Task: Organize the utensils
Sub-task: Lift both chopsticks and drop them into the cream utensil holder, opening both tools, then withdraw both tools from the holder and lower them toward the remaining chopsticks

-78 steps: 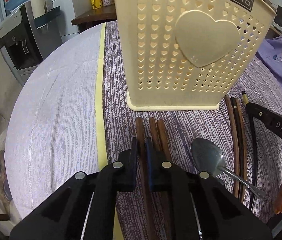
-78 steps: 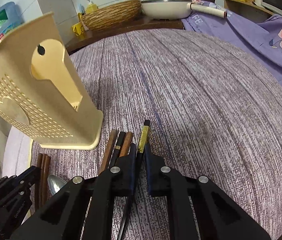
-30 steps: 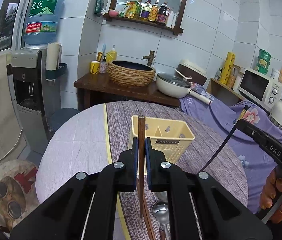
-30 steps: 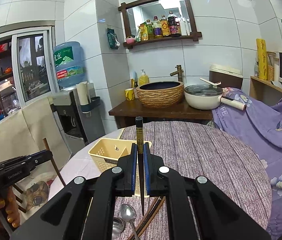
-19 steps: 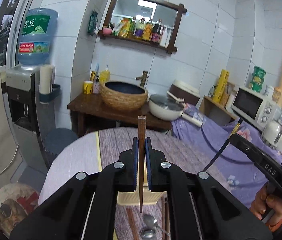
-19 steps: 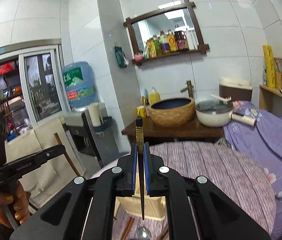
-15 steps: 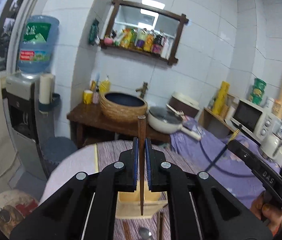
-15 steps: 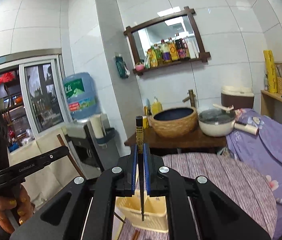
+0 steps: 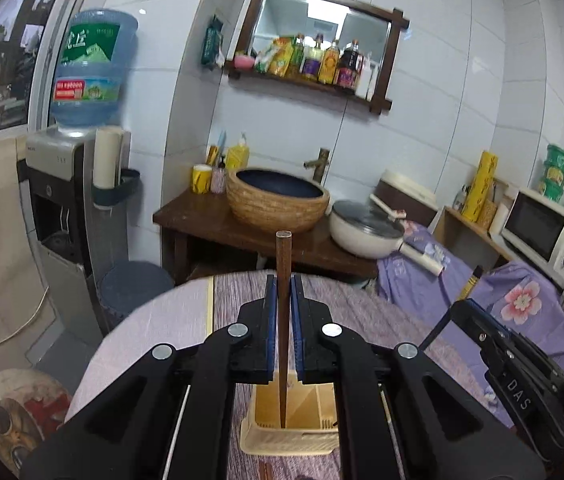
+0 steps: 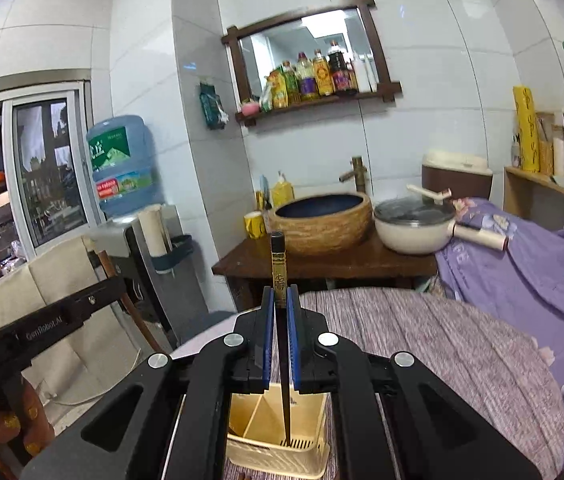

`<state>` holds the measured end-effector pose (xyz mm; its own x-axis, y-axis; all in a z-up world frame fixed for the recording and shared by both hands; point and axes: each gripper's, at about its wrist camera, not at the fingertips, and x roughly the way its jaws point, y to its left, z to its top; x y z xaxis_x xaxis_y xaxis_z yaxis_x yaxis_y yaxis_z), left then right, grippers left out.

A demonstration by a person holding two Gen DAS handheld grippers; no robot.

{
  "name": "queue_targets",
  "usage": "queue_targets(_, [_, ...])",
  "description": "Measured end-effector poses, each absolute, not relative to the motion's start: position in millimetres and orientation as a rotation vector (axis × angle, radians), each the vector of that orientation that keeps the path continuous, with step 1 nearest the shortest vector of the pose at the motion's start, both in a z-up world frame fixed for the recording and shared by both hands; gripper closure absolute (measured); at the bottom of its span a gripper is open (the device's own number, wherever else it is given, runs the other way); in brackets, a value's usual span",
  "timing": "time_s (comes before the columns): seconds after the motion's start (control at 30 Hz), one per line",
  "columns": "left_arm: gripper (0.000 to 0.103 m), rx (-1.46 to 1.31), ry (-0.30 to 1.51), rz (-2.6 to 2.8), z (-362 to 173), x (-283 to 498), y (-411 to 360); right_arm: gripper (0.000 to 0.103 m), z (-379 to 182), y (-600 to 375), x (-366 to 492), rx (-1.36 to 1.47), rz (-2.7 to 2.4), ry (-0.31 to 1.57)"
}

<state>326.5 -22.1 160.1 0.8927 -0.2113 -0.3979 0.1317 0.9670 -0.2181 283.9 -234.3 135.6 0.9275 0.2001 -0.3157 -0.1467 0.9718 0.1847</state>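
Left gripper (image 9: pixel 280 312): we are clamping it on a brown chopstick (image 9: pixel 283 280), jaws clenched on the shaft
Brown chopstick: we are holding it upright, blunt end up, thin tip pointing down into the holder (image 9: pixel 310 438)
Right gripper (image 10: pixel 277 320): we are clenching it on a black chopstick (image 10: pixel 279 276) with a gold band near its top
Black chopstick: we are holding it upright too, its tip hanging inside the mouth of the holder (image 10: pixel 257 446)
Holder: cream plastic, with dividers; it is standing on the table (image 10: pixel 462 352) directly under both grippers
Table: round, and wearing a purple striped cloth
Beyond the table: a wooden counter (image 9: pixel 209 216) is carrying a woven basin (image 9: pixel 277 200) and a lidded white pot (image 9: pixel 362 230)
Far left: a water dispenser (image 9: pixel 73 208) is standing by the window
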Motion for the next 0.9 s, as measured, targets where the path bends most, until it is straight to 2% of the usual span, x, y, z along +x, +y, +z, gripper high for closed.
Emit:
queue_targets(0.37, [0.096,-0.152,0.547,-0.178,86,340,-38,0.096,94,-237,293,0.164,0.164,0.42])
queue_targets(0.6, [0.096,-0.142,0.567,-0.169,76,343,-40,0.095,92,-239,292,0.175,0.172,0.42])
queue_targets(0.73, [0.095,-0.125,0.562,-0.176,77,337,-41,0.064,92,-240,286,0.177,0.162,0.412])
queue_targets(0.8, [0.088,-0.119,0.555,-0.181,78,331,-40,0.063,94,-241,278,0.172,0.159,0.398])
queue_targets(0.83, [0.071,-0.118,0.549,-0.183,78,325,-39,0.062,94,-240,274,0.159,0.158,0.394])
queue_targets(0.87, [0.042,-0.117,0.534,-0.182,79,318,-36,0.056,94,-240,269,0.145,0.156,0.392])
queue_targets(0.9, [0.025,-0.118,0.516,-0.175,79,310,-34,0.052,93,-239,261,0.128,0.152,0.391])
